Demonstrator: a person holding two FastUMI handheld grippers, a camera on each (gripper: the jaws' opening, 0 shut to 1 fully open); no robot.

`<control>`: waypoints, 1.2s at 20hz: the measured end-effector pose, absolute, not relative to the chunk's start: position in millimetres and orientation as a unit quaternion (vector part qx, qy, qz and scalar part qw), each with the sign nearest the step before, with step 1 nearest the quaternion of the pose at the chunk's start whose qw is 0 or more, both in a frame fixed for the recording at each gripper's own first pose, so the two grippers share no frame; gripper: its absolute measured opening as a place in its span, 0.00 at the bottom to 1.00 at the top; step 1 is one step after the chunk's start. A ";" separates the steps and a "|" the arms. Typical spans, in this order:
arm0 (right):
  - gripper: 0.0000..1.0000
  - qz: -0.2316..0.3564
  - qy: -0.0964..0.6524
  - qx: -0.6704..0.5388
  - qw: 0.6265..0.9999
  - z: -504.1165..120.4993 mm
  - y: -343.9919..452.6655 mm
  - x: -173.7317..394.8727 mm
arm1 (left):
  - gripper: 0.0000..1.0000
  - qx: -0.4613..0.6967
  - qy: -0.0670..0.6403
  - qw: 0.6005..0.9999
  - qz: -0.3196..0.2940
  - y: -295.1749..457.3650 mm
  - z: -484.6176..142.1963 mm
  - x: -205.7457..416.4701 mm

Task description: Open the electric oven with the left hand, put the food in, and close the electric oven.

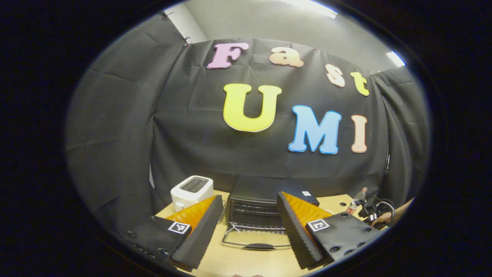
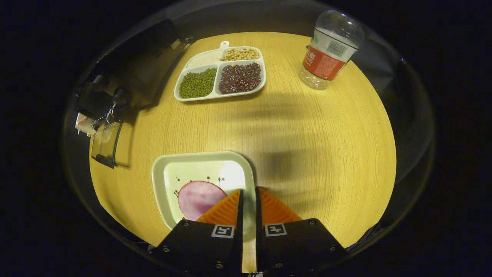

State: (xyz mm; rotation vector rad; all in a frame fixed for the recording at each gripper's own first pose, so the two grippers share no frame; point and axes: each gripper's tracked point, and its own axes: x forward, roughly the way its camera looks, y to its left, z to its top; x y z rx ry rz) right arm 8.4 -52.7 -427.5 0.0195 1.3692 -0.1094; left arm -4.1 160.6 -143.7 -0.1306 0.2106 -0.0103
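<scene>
Oven [image 1: 255, 209] door [image 1: 256, 241] already lies dropped flat toward the left gripper [image 1: 246, 227], whose fingers are spread wide and hold nothing, hovering back from the opening. Right gripper [image 2: 248, 200] sits at the near right rim of the square plate [image 2: 203, 161]; its fingers are nearly pressed together with the rim in the narrow gap, so it looks like a pinch on the rim, though firm contact on both sides cannot be confirmed. Food [image 2: 198, 198], a pink slice, lies loose in the plate, partly under the left finger. Main risk: an edge-only grip lets the plate tilt on lifting, so the slice slides off onto the surface [image 2: 307, 154]. Second risk: the plate must clear the lowered door and fit the rack slot; coming in low would knock the door or catch the plate's front edge. Bean tray [image 2: 219, 75] and bottle [image 2: 326, 50] stand well apart, so little chance of a bump there. Toaster [image 1: 192, 190] sits just beside the oven, a possible snag for the left gripper when closing.
</scene>
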 end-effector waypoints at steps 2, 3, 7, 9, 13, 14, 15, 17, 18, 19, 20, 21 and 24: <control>0.01 -0.043 0.639 0.029 0.767 -432.0 -55.6 7.0 | 1.00 -0.063 0.103 0.993 -0.010 155.0 -138.8 -5.7; 0.01 -0.032 0.640 0.032 0.767 -428.6 -56.2 4.6 | 0.95 -0.061 0.102 0.993 -0.009 154.4 -137.7 -6.1; 0.01 -0.012 0.622 0.087 0.778 -430.6 -52.3 -0.4 | 0.95 -0.056 0.102 0.993 0.000 152.2 -129.6 -12.2; 0.00 -0.005 0.614 0.153 0.774 -426.1 -50.7 -2.0 | 1.00 -0.057 0.105 0.993 0.008 150.5 -126.4 -17.4; 0.00 0.036 0.574 0.297 0.762 -421.8 -44.5 -9.3 | 1.00 -0.049 0.113 0.992 0.027 150.9 -118.5 -31.2; 0.01 0.041 0.562 0.334 0.755 -418.5 -45.4 -13.4 | 0.95 -0.047 0.117 0.992 0.032 151.1 -117.5 -34.4; 0.01 0.047 0.550 0.367 0.749 -417.4 -45.6 -15.3 | 0.98 -0.047 0.121 0.991 0.036 150.7 -117.9 -37.2; 0.00 0.053 0.526 0.424 0.735 -415.1 -47.5 -18.2 | 1.00 -0.047 0.127 0.990 0.042 147.7 -117.1 -41.3; 0.00 0.057 0.517 0.441 0.732 -416.8 -47.9 -20.4 | 1.00 -0.047 0.130 0.989 0.044 145.3 -116.4 -42.7; 0.00 0.060 0.511 0.455 0.727 -417.5 -47.8 -21.1 | 1.00 -0.049 0.132 0.989 0.044 142.2 -115.5 -43.6; 0.00 0.063 0.506 0.464 0.724 -418.5 -44.3 -22.4 | 1.00 -0.051 0.130 0.989 0.043 137.5 -113.3 -43.8; 0.00 0.067 0.502 0.470 0.723 -418.2 -41.5 -22.7 | 1.00 -0.053 0.128 0.990 0.040 133.5 -110.8 -41.9; 0.01 0.069 0.483 0.490 0.723 -408.7 -35.0 -24.7 | 1.00 -0.056 0.116 0.991 0.026 121.8 -99.8 -36.8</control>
